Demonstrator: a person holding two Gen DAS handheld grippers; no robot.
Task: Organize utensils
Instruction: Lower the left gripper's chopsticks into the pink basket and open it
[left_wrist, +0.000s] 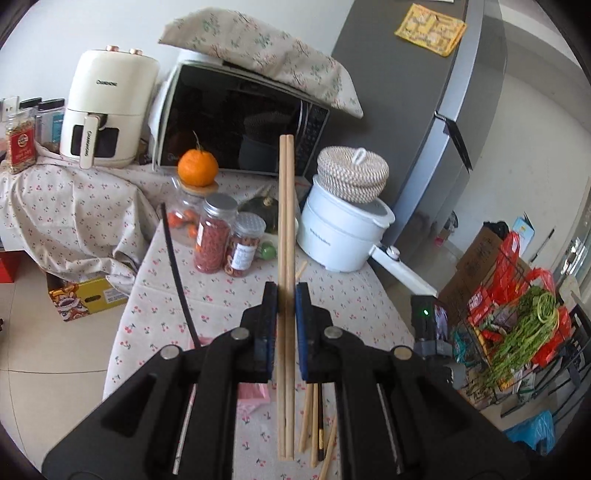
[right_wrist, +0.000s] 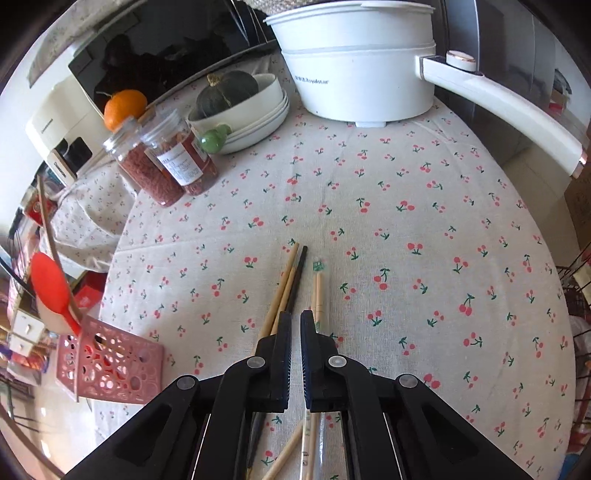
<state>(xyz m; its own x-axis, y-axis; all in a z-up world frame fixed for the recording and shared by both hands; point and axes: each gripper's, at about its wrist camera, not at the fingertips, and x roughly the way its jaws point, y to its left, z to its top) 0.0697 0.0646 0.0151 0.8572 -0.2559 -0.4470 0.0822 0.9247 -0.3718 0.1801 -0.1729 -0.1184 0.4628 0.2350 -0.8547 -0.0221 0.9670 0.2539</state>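
My left gripper (left_wrist: 286, 295) is shut on a pair of long wooden chopsticks (left_wrist: 285, 206), which stick out forward above the cherry-print tablecloth (left_wrist: 221, 295). Below it lie several loose chopsticks (left_wrist: 314, 424). In the right wrist view my right gripper (right_wrist: 295, 317) points down at the cloth, shut, with nothing seen between its pads. Two wooden chopsticks (right_wrist: 282, 286) and a black one (right_wrist: 298, 275) lie just left of its tips, a paper-wrapped pair (right_wrist: 317, 291) just right. A pink perforated basket (right_wrist: 110, 365) at the table's left edge holds a red spoon (right_wrist: 50, 284).
A white electric pot (right_wrist: 354, 74) with a long handle stands at the back. Stacked white bowls holding a green squash (right_wrist: 229, 92), two spice jars (right_wrist: 166, 162) and an orange (right_wrist: 123, 107) are at the back left. A microwave (left_wrist: 236, 118) and an air fryer (left_wrist: 107, 107) stand behind.
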